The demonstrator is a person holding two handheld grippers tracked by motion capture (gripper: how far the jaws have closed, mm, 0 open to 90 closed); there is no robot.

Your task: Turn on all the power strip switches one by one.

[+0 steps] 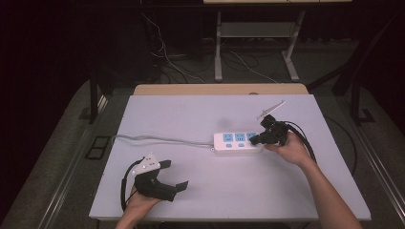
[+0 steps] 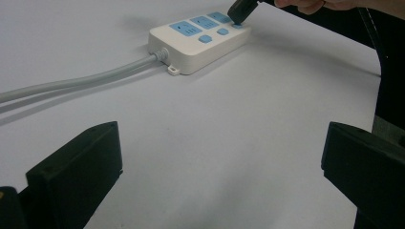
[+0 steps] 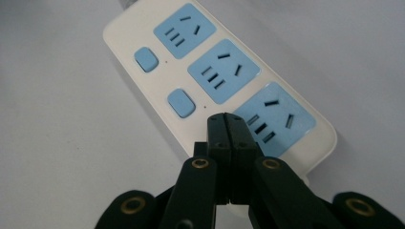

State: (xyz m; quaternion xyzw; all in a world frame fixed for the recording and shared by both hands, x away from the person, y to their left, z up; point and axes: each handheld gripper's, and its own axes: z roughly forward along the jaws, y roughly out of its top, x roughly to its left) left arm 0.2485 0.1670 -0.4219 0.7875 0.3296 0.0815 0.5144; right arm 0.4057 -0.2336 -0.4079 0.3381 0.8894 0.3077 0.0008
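white table (image 1: 200,186), right tongs (image 3: 231,125) pressed together on power strip (image 3: 143,36) switch, left tongs (image 1: 173,176) spread apart

White table (image 1: 200,186): power strip (image 1: 237,142), grey cable (image 1: 157,140).

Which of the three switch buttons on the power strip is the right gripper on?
The end button, farthest from the cord. The right gripper, jaws shut, covers it on the power strip; the other two blue buttons sit uncovered.
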